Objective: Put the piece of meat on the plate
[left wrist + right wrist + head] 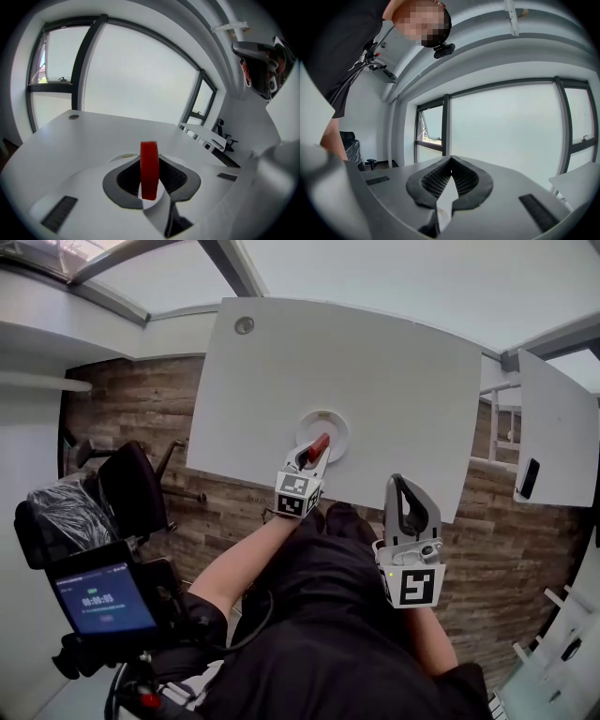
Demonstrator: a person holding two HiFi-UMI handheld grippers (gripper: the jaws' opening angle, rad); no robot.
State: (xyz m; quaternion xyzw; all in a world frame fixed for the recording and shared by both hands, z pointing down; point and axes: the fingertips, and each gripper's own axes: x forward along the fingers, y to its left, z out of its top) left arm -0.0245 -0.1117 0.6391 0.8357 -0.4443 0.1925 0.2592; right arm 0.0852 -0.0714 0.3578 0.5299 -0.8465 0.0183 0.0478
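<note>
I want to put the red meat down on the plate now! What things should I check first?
1. The piece of meat is pinched firmly in the left gripper: ok.
2. The meat is above the plate: ok, over its near part in the head view.
3. The meat is low enough to let go: cannot tell.
4. The plate sits flat on the table: ok.
5. The right gripper is out of the way: ok, shut, empty, off to the side.
</note>
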